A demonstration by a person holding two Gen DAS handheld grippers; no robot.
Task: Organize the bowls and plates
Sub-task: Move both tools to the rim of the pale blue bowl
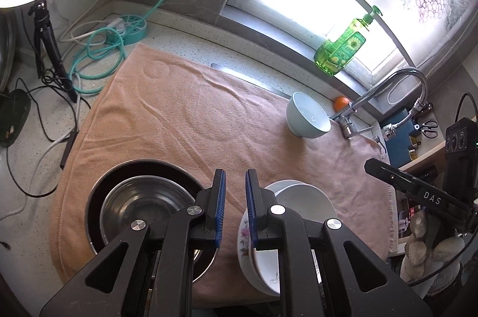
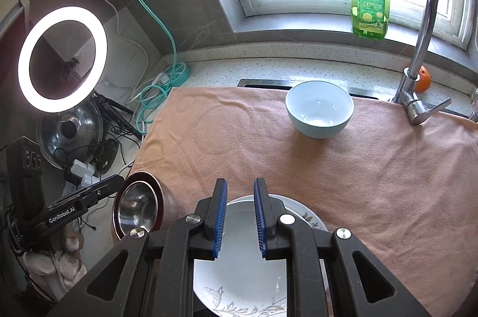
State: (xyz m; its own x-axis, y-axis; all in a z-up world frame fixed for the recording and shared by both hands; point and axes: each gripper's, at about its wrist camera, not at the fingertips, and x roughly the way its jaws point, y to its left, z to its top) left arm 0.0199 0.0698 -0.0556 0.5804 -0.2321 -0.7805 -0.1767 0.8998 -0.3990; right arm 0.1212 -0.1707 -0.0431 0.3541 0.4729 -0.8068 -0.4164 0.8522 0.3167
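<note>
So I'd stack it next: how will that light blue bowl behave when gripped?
The light blue bowl looks glazed, so probably slippery between the pads. Likely ceramic: fairly heavy, chippable. It narrows to a small base, so a rim push may tip it.

A towel covers the bench; a bowl sits at its rear near the faucet, stacked plates in front, nested metal bowls to their left.
</note>
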